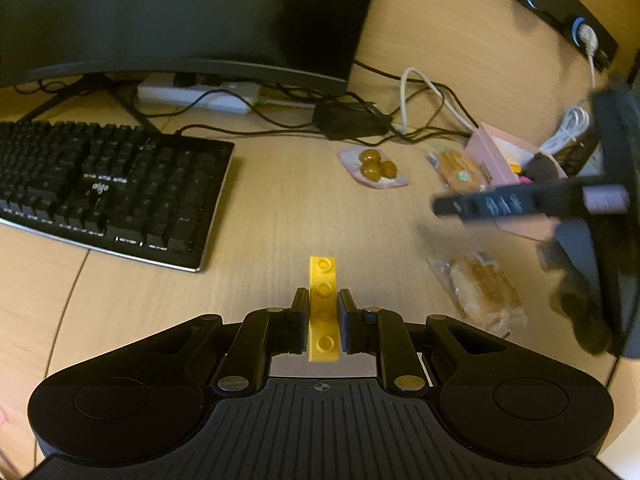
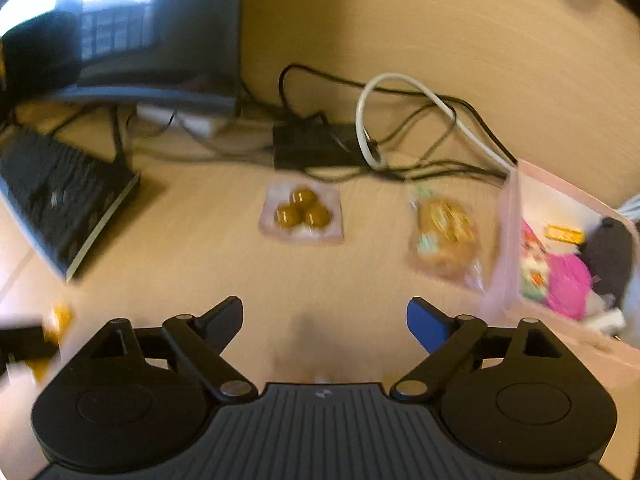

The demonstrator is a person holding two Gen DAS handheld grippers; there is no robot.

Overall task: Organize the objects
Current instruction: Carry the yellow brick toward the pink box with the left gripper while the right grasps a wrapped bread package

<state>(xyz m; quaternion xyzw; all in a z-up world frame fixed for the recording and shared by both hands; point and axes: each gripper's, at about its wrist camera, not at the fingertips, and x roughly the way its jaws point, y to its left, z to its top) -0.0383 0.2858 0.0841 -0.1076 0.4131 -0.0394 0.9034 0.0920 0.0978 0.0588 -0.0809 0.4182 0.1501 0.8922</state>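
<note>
My left gripper (image 1: 323, 298) is shut on a yellow studded brick (image 1: 322, 280), which sticks out forward above the wooden desk (image 1: 260, 208). Ahead and to the right lie a clear packet of three brown balls (image 1: 374, 166), a wrapped pastry (image 1: 460, 168) and a wrapped bun (image 1: 486, 292). In the right wrist view my right gripper (image 2: 326, 308) is open over bare desk with nothing between its fingers. The ball packet (image 2: 302, 212) and the pastry (image 2: 444, 236) lie ahead of it. A pink box (image 2: 510, 240) holding several small things stands at the right. A blurred finger (image 1: 492, 203) of the right gripper shows beside that pink box (image 1: 490, 148).
A black keyboard (image 1: 100, 188) lies at the left under a dark monitor (image 1: 180, 20). A white power strip (image 1: 200, 96), a black adapter (image 1: 352, 122) and tangled black and white cables (image 1: 424, 92) run along the back.
</note>
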